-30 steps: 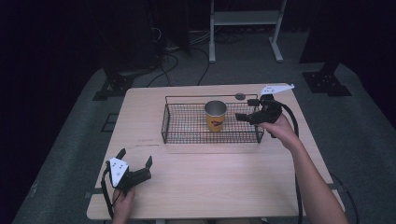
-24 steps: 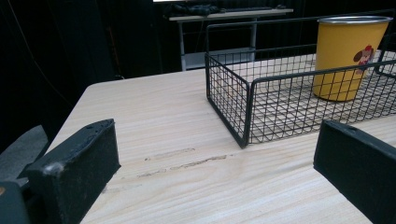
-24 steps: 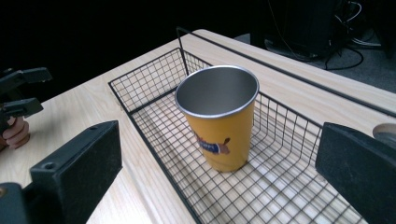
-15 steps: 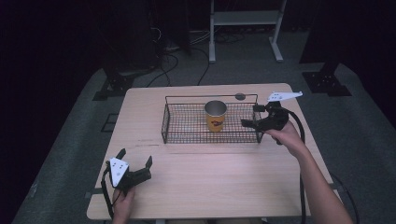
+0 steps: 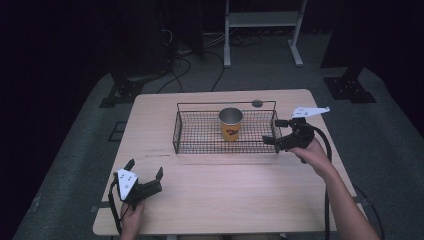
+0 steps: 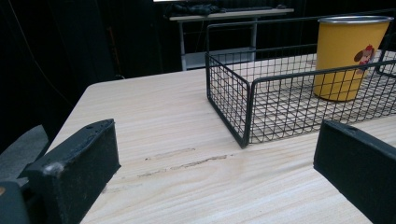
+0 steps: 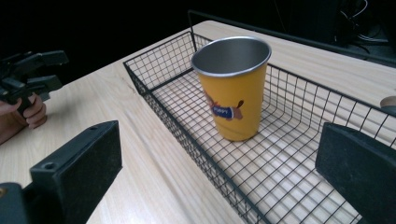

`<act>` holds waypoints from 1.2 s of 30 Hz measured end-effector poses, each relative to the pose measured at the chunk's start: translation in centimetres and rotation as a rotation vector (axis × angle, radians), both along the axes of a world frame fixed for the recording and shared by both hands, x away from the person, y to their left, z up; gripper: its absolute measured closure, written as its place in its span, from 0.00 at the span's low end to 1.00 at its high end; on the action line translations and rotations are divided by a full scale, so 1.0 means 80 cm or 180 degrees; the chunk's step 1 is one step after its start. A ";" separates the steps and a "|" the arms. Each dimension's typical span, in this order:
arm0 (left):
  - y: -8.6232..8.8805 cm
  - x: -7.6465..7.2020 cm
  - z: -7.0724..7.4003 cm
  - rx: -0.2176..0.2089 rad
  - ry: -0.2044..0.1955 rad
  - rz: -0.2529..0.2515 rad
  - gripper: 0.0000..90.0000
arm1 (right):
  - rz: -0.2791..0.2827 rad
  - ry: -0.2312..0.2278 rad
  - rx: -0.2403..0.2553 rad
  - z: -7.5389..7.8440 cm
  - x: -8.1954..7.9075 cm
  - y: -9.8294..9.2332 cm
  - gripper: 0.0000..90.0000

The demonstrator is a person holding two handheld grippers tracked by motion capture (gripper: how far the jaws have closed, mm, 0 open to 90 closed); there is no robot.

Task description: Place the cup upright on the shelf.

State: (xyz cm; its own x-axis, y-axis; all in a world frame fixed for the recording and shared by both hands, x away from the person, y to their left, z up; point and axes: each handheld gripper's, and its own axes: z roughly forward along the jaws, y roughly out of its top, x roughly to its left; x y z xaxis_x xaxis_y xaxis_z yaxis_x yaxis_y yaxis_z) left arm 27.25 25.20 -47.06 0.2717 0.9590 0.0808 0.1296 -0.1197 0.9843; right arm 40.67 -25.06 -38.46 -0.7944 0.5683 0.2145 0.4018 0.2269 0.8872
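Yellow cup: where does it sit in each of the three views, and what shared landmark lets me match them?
High view: yellow cup stands upright, centre, inside the wire basket.
Left gripper view: upper right, behind the basket's mesh.
Right gripper view: centre, upright on the basket floor.
Shared landmark: the wire basket around it.

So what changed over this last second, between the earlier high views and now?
The right hand-held gripper drew back toward the person, from over the wire basket's right end to beside it, jaws open, holding nothing. The yellow cup stayed upright in the basket, and the left hand-held gripper stayed open at the table's near-left corner.
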 end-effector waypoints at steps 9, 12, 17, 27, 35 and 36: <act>0.000 0.000 0.000 0.0001 -0.0001 0.0001 0.00 | 0.0026 0.0009 0.0008 -0.012 -0.016 -0.004 0.00; 0.000 0.000 0.000 0.0001 -0.0002 0.0003 0.00 | 0.0025 0.0018 0.0037 -0.017 -0.020 -0.007 0.00; 0.000 0.000 0.000 0.0005 0.0000 0.0004 0.00 | 0.0024 0.0042 0.0055 -0.025 -0.028 -0.010 0.00; 0.000 0.000 0.000 0.0006 -0.0004 0.0005 0.00 | 0.0011 0.0007 0.0122 -0.032 -0.044 -0.017 0.00; 0.000 0.000 0.000 0.0011 -0.0004 0.0006 0.00 | 0.0007 0.0005 0.0122 -0.038 -0.055 -0.022 0.00; 0.000 0.000 0.000 0.0009 -0.0003 0.0008 0.00 | 0.0005 0.0006 0.0123 -0.039 -0.057 -0.023 0.00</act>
